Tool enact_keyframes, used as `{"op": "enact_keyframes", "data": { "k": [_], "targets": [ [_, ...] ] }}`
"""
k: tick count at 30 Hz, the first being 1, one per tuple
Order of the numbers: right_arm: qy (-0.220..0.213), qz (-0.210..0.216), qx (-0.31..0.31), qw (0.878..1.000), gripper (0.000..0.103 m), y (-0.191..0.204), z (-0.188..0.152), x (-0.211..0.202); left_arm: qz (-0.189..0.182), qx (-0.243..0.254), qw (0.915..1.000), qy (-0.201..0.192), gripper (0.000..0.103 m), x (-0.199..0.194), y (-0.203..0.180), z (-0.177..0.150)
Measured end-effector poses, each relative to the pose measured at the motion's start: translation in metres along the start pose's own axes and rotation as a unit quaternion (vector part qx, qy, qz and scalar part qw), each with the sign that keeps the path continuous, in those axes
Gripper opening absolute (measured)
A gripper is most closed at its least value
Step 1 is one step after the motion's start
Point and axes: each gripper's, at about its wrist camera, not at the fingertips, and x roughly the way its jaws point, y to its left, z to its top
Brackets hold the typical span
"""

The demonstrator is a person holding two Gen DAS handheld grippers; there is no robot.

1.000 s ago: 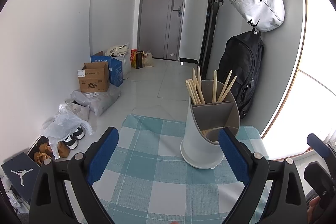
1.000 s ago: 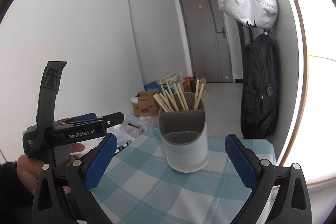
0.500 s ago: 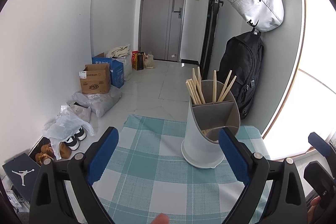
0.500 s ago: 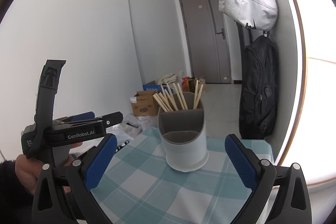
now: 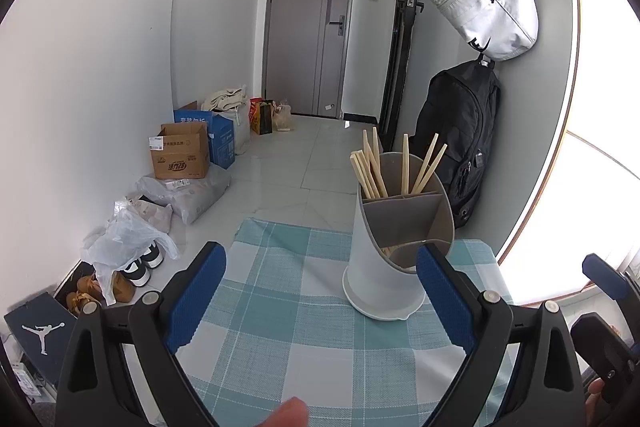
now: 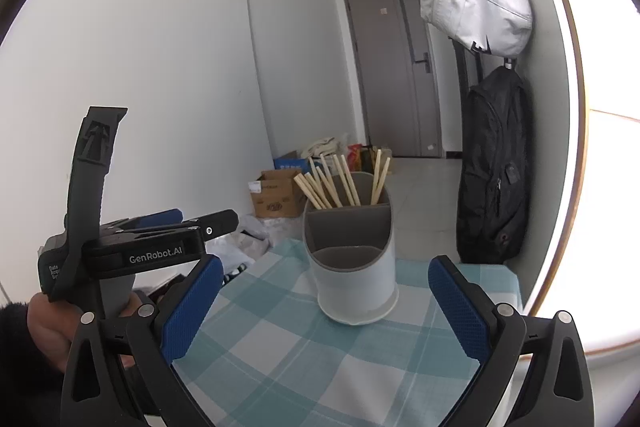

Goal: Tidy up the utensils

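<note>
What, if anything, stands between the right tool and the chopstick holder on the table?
Nothing visible. Only bare checked cloth lies between the open right tool and the holder; the left tool sits off to the side.

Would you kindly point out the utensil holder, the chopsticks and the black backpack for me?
utensil holder (image 6: 356,291), right wrist view, white outer wall.
chopsticks (image 6: 347,183), right wrist view, shaft of one stick above the rim.
black backpack (image 5: 460,131), left wrist view, front panel.

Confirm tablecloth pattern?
The tablecloth has a teal-and-white check, clearest in the left wrist view.
</note>
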Motion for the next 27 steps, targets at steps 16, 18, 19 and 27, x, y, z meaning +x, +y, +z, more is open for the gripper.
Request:
{"op": "enact_keyframes", "data": {
  "k": [16, 18, 19, 27],
  "targets": [
    [0.003, -0.002, 0.002, 1.000, 0.103, -0.0008, -0.0002, -0.0006, -0.006, -0.010, 0.9999, 0.007, 0.093, 0.0007, 0.0032, -0.0008],
    [0.003, -0.002, 0.001, 1.000, 0.103, -0.0001, -0.0004, -0.0005, -0.005, -0.009, 0.9999, 0.007, 0.093, 0.0006, 0.0032, -0.0010],
    [0.003, -0.002, 0.001, 1.000, 0.103, -0.0005, -0.0003, -0.0005, -0.005, -0.009, 0.9999, 0.007, 0.093, 0.0002, 0.0031, -0.0010],
    [0.004, -0.002, 0.000, 1.000, 0.103, 0.0009, -0.0008, 0.0003, -0.006, -0.008, 0.9999, 0.007, 0.093, 0.0008, 0.0040, -0.0018]
  ]
}}
